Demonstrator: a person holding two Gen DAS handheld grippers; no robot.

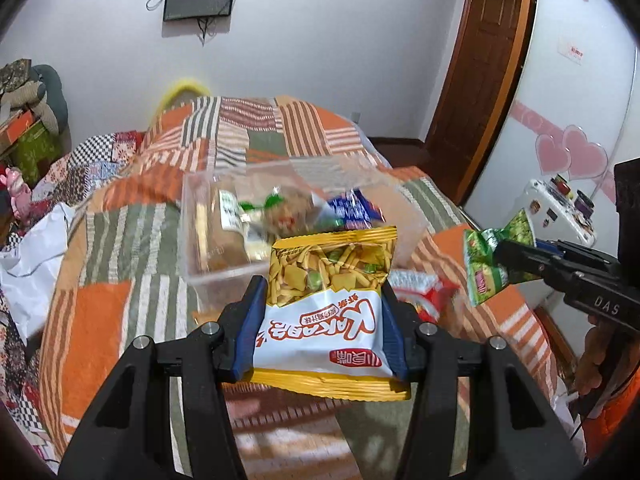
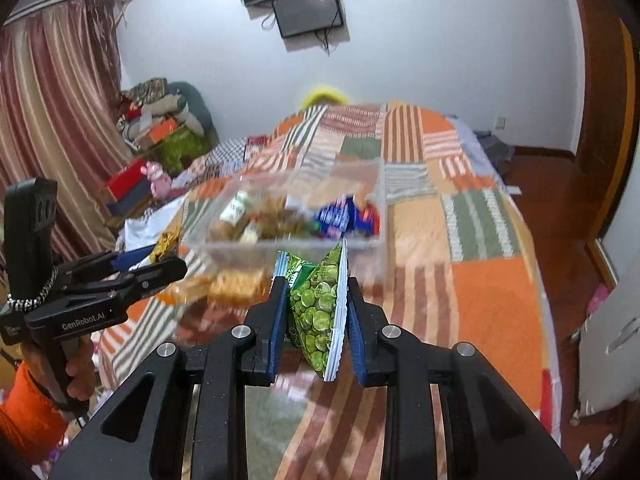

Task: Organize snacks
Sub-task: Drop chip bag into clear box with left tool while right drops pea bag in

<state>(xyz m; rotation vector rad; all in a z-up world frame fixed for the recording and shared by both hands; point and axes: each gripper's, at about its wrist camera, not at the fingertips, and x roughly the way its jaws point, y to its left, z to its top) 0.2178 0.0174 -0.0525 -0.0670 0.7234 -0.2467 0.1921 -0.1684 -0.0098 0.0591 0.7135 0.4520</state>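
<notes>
My left gripper (image 1: 322,292) is shut on a yellow and white snack bag (image 1: 326,300), held flat above the quilt just short of the clear plastic box (image 1: 200,240). The box holds several snack packets, brown, green and blue. My right gripper (image 2: 316,300) is shut on a green pea packet (image 2: 316,312), held on edge in front of the same clear box (image 2: 372,208). In the left wrist view the right gripper (image 1: 500,254) shows at the right with the green packet (image 1: 486,276). In the right wrist view the left gripper (image 2: 160,264) shows at the left.
A patchwork quilt (image 1: 120,312) covers the bed. A red and white packet (image 1: 424,292) lies right of the box, and orange packets (image 2: 236,286) lie before it. White paper (image 1: 28,264) lies at the left edge. A dark wooden door (image 1: 480,60) stands at the right.
</notes>
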